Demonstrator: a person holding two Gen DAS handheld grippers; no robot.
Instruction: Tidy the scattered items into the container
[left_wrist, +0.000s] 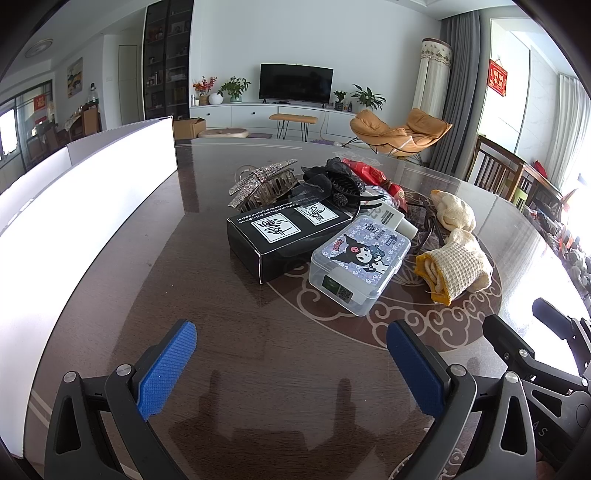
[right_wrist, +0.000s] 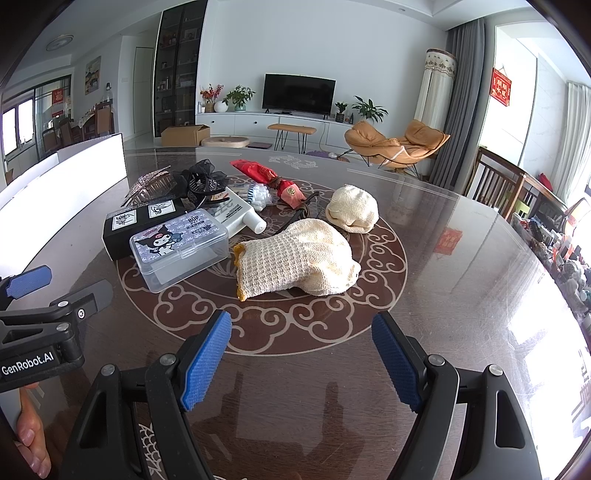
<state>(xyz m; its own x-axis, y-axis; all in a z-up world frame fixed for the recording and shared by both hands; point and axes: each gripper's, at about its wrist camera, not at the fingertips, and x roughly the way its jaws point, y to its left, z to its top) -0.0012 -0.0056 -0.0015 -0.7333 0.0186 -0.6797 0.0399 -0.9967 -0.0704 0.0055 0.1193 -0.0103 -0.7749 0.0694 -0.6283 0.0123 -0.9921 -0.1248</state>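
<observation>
A pile of items lies mid-table: a black box (left_wrist: 280, 232) (right_wrist: 142, 221), a clear plastic case (left_wrist: 360, 264) (right_wrist: 179, 249) with a cartoon lid, a rhinestone hair claw (left_wrist: 258, 182), a black bow clip (left_wrist: 334, 181) (right_wrist: 203, 179), a white tube (right_wrist: 242, 212), red packets (right_wrist: 258, 171) and two cream knit cloths (right_wrist: 299, 258) (right_wrist: 352, 208). The white container (left_wrist: 88, 206) stands at the left. My left gripper (left_wrist: 291, 354) is open short of the pile. My right gripper (right_wrist: 301, 354) is open, just in front of the nearer cloth. Nothing is between either pair of fingers.
The dark glossy table (right_wrist: 461, 277) carries a white scroll pattern. Wooden chairs (right_wrist: 495, 184) stand at its right edge. In the right wrist view the left gripper (right_wrist: 29, 295) and a hand (right_wrist: 31, 439) show at the lower left. Living-room furniture lies beyond.
</observation>
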